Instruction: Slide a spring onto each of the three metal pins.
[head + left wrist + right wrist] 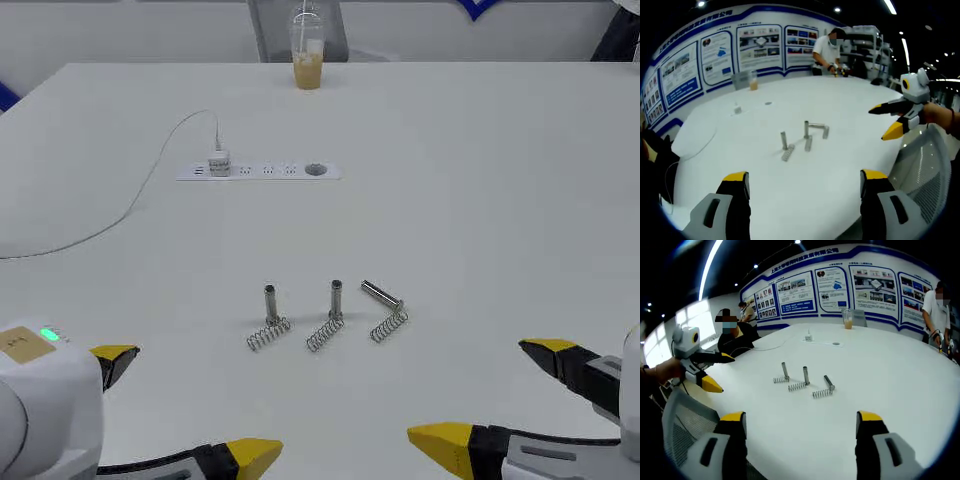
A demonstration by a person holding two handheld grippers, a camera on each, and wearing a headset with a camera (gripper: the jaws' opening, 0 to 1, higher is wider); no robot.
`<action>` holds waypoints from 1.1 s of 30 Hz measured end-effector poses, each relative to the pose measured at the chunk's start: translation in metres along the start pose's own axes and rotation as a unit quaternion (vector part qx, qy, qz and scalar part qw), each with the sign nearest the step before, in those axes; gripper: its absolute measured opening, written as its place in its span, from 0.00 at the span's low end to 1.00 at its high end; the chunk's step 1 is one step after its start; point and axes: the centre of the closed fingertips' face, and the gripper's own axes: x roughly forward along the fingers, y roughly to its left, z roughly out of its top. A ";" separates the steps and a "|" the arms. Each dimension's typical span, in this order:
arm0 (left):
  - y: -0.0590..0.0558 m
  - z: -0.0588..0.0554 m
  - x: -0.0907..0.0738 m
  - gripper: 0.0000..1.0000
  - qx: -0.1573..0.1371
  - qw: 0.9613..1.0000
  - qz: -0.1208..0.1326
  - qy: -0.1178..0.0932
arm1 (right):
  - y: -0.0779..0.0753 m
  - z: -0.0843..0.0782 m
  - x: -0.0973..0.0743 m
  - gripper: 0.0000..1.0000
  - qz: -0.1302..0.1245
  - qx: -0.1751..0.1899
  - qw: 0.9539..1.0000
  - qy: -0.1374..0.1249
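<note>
Head view, pins: left-hand pin (270,302) and middle pin (336,297) stand upright mid-counter. The lying pin (380,293) is on its side to their right.
Head view, springs: left-hand spring (268,335), middle spring (325,334) and right-hand spring (389,325) lie loose on the counter (480,220), each at the foot of its pin.
Head view, grippers: left gripper (185,405) and right gripper (492,392) sit at the near edge, jaws wide apart and holding nothing. Bare counter lies between them and the pins.
Head view, surroundings: power strip (260,171) with a plug (218,160); its cable (130,205) trails left. A cup (308,55) of tan drink stands at the far edge.
Head view, cut off: both gripper bodies run off the bottom corners.
Left gripper view, own jaws: left gripper (804,175), jaws apart, empty.
Left gripper view, task things: left-hand pin (784,140) is nearest and lying pin (816,125) farthest. The springs are small and blurred, so contact with the pins is hard to judge.
Left gripper view, around: right gripper (882,122) comes in from the right in a hand (939,116), jaws apart. Mesh chair back (920,160) shows below it, with a standing person (827,50) and poster wall (715,55) beyond.
Right gripper view, own jaws: right gripper (800,415), jaws apart, empty.
Right gripper view, task things: lying pin (828,382) is on the right with right-hand spring (822,393) just beside it.
Right gripper view, around: left gripper (722,372) is at the left, jaws apart. A seated person (732,337) is behind it, and the cup (847,320) is far off.
</note>
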 end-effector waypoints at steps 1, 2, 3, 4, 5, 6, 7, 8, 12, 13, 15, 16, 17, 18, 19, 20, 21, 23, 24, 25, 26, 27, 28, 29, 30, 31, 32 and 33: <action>0.000 0.000 0.000 0.93 -0.001 1.000 0.000 0.000 | -0.001 0.000 0.001 0.92 -0.001 -0.001 1.000 0.001; 0.000 0.000 0.001 0.93 -0.002 1.000 -0.001 -0.001 | -0.001 0.001 0.002 0.91 -0.001 -0.001 1.000 0.002; -0.001 0.000 0.001 0.93 -0.003 1.000 -0.001 -0.001 | -0.002 0.001 0.003 0.91 -0.002 -0.002 1.000 0.004; -0.001 0.000 0.001 0.93 -0.003 1.000 -0.002 -0.001 | -0.002 0.002 0.004 0.91 -0.001 -0.003 1.000 0.004; -0.001 0.000 0.002 0.93 -0.001 1.000 -0.003 0.000 | -0.003 0.003 0.005 0.91 -0.001 -0.004 1.000 0.004; -0.002 0.000 0.003 0.93 0.000 1.000 -0.003 0.001 | -0.004 0.003 0.006 0.90 0.000 -0.004 1.000 0.005; -0.001 -0.001 0.003 0.93 0.002 1.000 -0.004 0.002 | -0.005 0.004 0.008 0.90 0.000 -0.004 1.000 0.006; -0.001 -0.001 0.004 0.93 0.002 1.000 -0.004 0.002 | -0.005 0.004 0.009 0.89 0.000 -0.004 1.000 0.006; -0.002 -0.001 0.006 0.92 0.001 1.000 -0.005 0.002 | -0.008 0.007 0.015 0.87 0.000 0.004 1.000 0.003; -0.002 -0.001 0.006 0.92 0.001 1.000 -0.006 0.002 | -0.008 0.008 0.016 0.86 -0.001 0.004 1.000 0.002; -0.003 -0.002 0.007 0.92 0.002 1.000 -0.007 0.003 | -0.010 0.011 0.021 0.84 -0.003 -0.002 1.000 0.002; -0.004 -0.002 0.007 0.92 0.002 1.000 -0.008 0.003 | -0.011 0.012 0.022 0.84 -0.004 -0.005 1.000 0.002; -0.004 -0.002 0.007 0.92 0.002 1.000 -0.009 0.003 | -0.012 0.014 0.025 0.83 -0.005 -0.009 1.000 0.002; -0.004 -0.003 0.008 0.92 0.002 1.000 -0.009 0.003 | -0.013 0.015 0.027 0.83 -0.005 -0.009 1.000 0.002; -0.004 -0.003 0.008 0.92 0.002 1.000 -0.009 0.003 | -0.014 0.016 0.028 0.82 -0.005 -0.009 1.000 0.002; -0.005 -0.004 0.009 0.92 0.002 1.000 -0.009 0.004 | -0.016 0.018 0.031 0.81 -0.004 -0.009 1.000 0.002; -0.005 -0.004 0.009 0.91 0.003 1.000 -0.009 0.004 | -0.017 0.018 0.033 0.81 -0.003 -0.010 1.000 0.002; -0.004 -0.005 0.010 0.91 0.004 1.000 -0.008 0.004 | -0.019 0.021 0.038 0.80 -0.004 -0.013 1.000 0.002; -0.004 -0.005 0.010 0.91 0.004 1.000 -0.008 0.004 | -0.020 0.021 0.040 0.80 -0.003 -0.014 1.000 0.003; -0.005 -0.005 0.011 0.90 0.003 1.000 -0.009 0.003 | -0.021 0.022 0.043 0.80 -0.003 -0.016 1.000 0.004; -0.005 -0.005 0.011 0.90 0.002 1.000 -0.010 0.003 | -0.022 0.023 0.044 0.79 -0.002 -0.017 1.000 0.005; -0.005 -0.005 0.011 0.91 -0.001 1.000 -0.012 0.002 | -0.023 0.023 0.046 0.79 -0.001 -0.018 1.000 0.006; -0.005 -0.005 0.012 0.91 -0.003 1.000 -0.013 0.001 | -0.024 0.024 0.049 0.78 -0.001 -0.019 1.000 0.006; -0.005 -0.004 0.012 0.91 -0.003 1.000 -0.013 0.001 | -0.025 0.024 0.051 0.77 0.000 -0.021 1.000 0.007; -0.005 -0.004 0.012 0.90 -0.002 1.000 -0.013 0.001 | -0.026 0.024 0.055 0.77 0.000 -0.023 1.000 0.008; -0.004 -0.004 0.012 0.90 0.000 1.000 -0.012 0.002 | -0.028 0.025 0.057 0.76 0.000 -0.024 1.000 0.009; -0.004 -0.005 0.013 0.90 0.001 1.000 -0.012 0.003 | -0.030 0.025 0.060 0.76 -0.002 -0.025 1.000 0.010; -0.004 -0.004 0.013 0.90 0.001 1.000 -0.012 0.003 | -0.032 0.026 0.062 0.75 -0.002 -0.025 1.000 0.010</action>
